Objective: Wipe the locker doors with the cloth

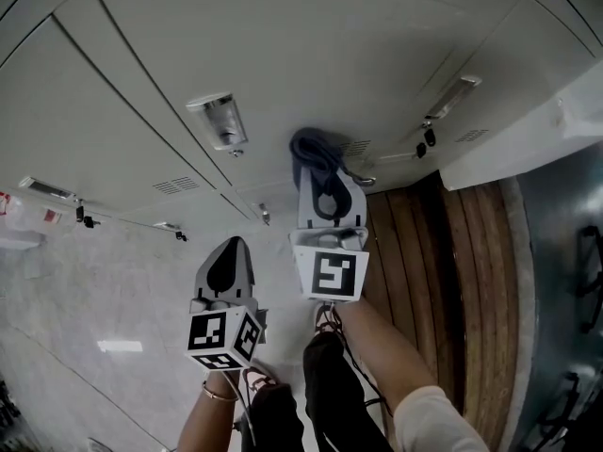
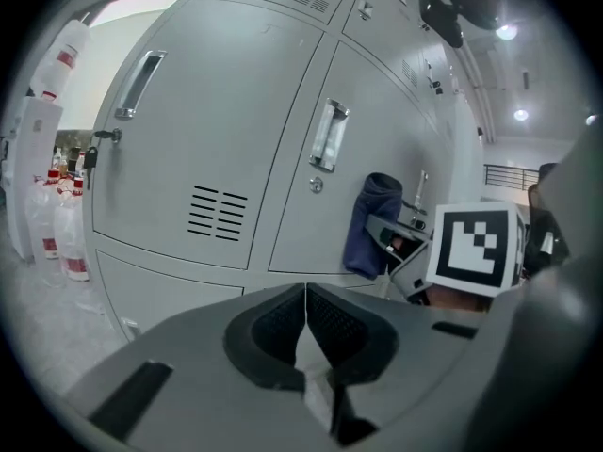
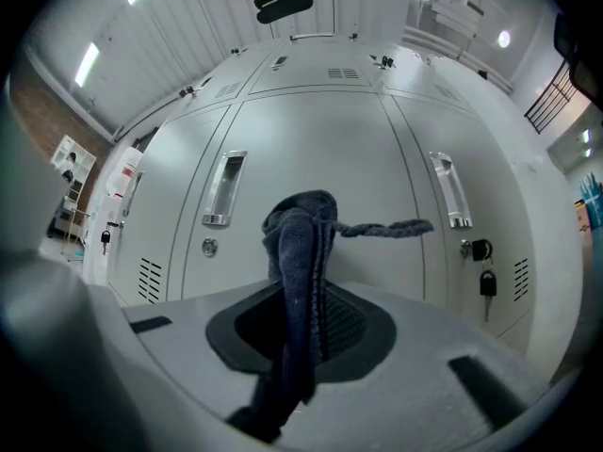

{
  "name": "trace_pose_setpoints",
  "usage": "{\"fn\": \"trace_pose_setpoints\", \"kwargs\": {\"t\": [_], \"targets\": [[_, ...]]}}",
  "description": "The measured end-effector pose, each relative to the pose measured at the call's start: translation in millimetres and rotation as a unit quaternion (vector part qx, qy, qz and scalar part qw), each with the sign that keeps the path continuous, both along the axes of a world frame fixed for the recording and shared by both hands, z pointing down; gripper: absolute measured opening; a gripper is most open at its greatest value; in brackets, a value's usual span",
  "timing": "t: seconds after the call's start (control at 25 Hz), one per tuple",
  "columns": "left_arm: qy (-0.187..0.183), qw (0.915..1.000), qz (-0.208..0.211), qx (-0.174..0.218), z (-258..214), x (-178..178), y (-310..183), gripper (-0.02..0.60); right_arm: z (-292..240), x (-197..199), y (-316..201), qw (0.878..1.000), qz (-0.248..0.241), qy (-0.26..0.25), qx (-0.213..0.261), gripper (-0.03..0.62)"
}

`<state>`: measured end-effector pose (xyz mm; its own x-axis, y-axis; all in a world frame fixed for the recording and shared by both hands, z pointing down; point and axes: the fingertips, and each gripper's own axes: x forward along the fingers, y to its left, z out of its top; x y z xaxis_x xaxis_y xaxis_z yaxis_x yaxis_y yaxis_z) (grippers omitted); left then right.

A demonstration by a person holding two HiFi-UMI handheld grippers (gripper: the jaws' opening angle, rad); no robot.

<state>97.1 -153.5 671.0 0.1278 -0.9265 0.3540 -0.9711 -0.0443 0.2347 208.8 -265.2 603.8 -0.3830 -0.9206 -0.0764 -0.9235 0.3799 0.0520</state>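
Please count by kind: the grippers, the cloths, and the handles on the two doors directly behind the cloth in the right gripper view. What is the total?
grippers: 2, left gripper and right gripper
cloth: 1
door handles: 2
total: 5

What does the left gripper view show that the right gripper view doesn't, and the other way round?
Only the left gripper view: the left gripper, its jaws shut on nothing, plastic bottles past the lockers' end, and a marker cube on the other gripper. Only the right gripper view: the right gripper, its jaws clamped on the cloth, and a key hanging from a lock. Both: the grey locker doors with their handles, and that dark blue cloth held up before them.
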Motion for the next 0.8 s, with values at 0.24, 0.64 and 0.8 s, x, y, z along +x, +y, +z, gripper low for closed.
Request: {"fn": "trace_pose_setpoints", "kwargs": {"t": [0.24,0.64,0.8], "targets": [[-0.001,0.9998,0.021,-0.001,0.4,28.8,-16.6,0.009,4.4,40.0,-12.3,1.000,0.028,-0.003,-0.008,0.054],[0.000,0.9988,0.049,-0.010,5.7,72.3,-32.2,0.009,10.0,98.3,-29.4,0.997,0.072,-0.015,-0.021,0.054],[-0.001,0.9985,0.054,-0.010,4.2,82.6,-37.1,0.009,7.3,113.5,-34.4,0.996,0.086,-0.024,-0.014,0.054]]}}
